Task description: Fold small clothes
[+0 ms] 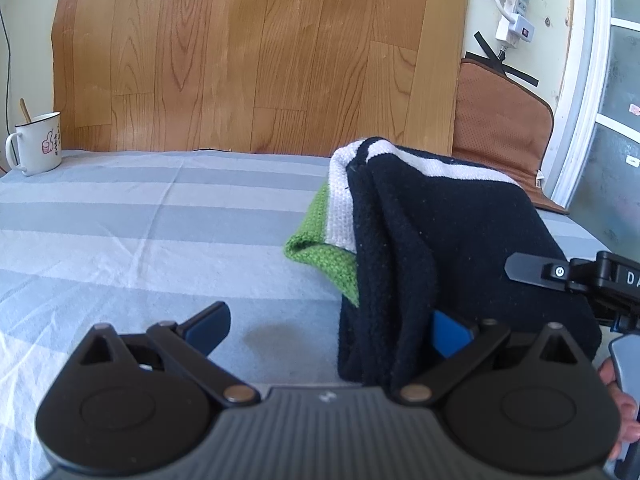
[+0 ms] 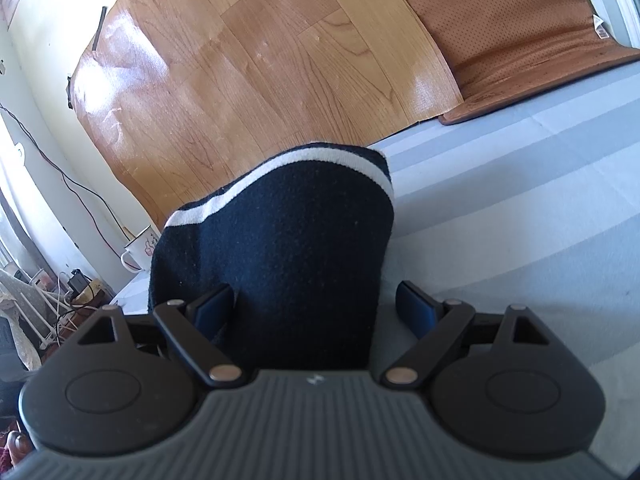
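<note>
A small knit garment (image 1: 432,240), black with white and green stripes, lies folded in a thick bundle on the striped grey-blue sheet (image 1: 140,220). My left gripper (image 1: 332,330) is open; its right pad is tucked against the bundle's near left edge, its left pad over bare sheet. In the right wrist view the black garment (image 2: 280,240) with a white stripe lies between the wide-open fingers of my right gripper (image 2: 314,310), which is not clamped on it. The right gripper also shows at the right edge of the left wrist view (image 1: 568,272), resting on the bundle.
A white enamel mug (image 1: 36,144) with a spoon stands at the far left of the sheet. A brown cushion (image 1: 500,128) leans at the back right. A wood-pattern board (image 1: 260,52) stands behind. A power strip (image 1: 516,4) hangs on the wall.
</note>
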Available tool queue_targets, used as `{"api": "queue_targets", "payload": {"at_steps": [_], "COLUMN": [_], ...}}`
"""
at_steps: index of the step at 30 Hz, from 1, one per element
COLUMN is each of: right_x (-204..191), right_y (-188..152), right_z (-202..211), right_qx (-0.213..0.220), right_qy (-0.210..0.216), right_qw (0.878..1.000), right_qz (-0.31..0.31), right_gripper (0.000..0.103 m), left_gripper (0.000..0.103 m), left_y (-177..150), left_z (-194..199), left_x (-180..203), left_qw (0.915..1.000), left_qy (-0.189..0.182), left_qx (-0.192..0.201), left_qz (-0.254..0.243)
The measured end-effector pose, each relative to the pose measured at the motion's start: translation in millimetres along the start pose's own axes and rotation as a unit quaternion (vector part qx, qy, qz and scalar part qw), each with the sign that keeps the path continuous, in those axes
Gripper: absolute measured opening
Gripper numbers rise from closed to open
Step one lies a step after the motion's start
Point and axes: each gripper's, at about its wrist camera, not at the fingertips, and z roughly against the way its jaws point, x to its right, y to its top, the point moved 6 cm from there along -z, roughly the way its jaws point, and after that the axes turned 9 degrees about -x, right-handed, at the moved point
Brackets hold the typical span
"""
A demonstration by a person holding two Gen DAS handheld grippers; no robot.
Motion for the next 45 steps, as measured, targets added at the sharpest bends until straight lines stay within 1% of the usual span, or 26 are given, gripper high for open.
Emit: {"api": "queue_targets", "payload": {"at_steps": [18,31,36,38,40,41,44,45], "right_x": [1,2,5,4,5,5,9,11], "right_y": [-1,-1,0,0,0,1,3,5], "right_z": [2,3,7,7,8,8,10,11], "right_qx": [0.005,0.008,0.019,0.02,0.023,0.024,0.028,0.029], "right_qy": [0.011,0.009,0.004,0.002,0.0,0.001,0.013,0.016], "right_qw": [1.0,1.0,0.999,0.999,0.999,0.999,0.998,0.998], "right_qz": [-0.014,-0.017,-0.029,-0.029,-0.031,-0.034,-0.048,-0.053], "right_gripper": [0.091,0.091,0.091,0.091,0.091,0.091,0.091,0.091], "left_gripper": [0.103,0.103,0.103,0.103,0.103,0.103,0.103,0.103], "left_y": [-1,-1,-1,0,2,5,21,28], "left_z": [0,1,2,9,18,20,19,17], "left_x": [-1,-3,-4,-6,-13,-15,-19,-22], "left_qw": [1.0,0.9999,0.9999,0.9993,0.9972,0.9961,0.9939,0.9919], "left_qy": [-0.004,-0.012,-0.013,-0.029,-0.055,-0.066,-0.09,-0.106], "left_qx": [-0.001,-0.004,0.001,0.021,0.044,0.048,0.04,0.034], "left_qz": [0.001,0.005,0.006,0.012,0.026,0.033,0.049,0.061]}}
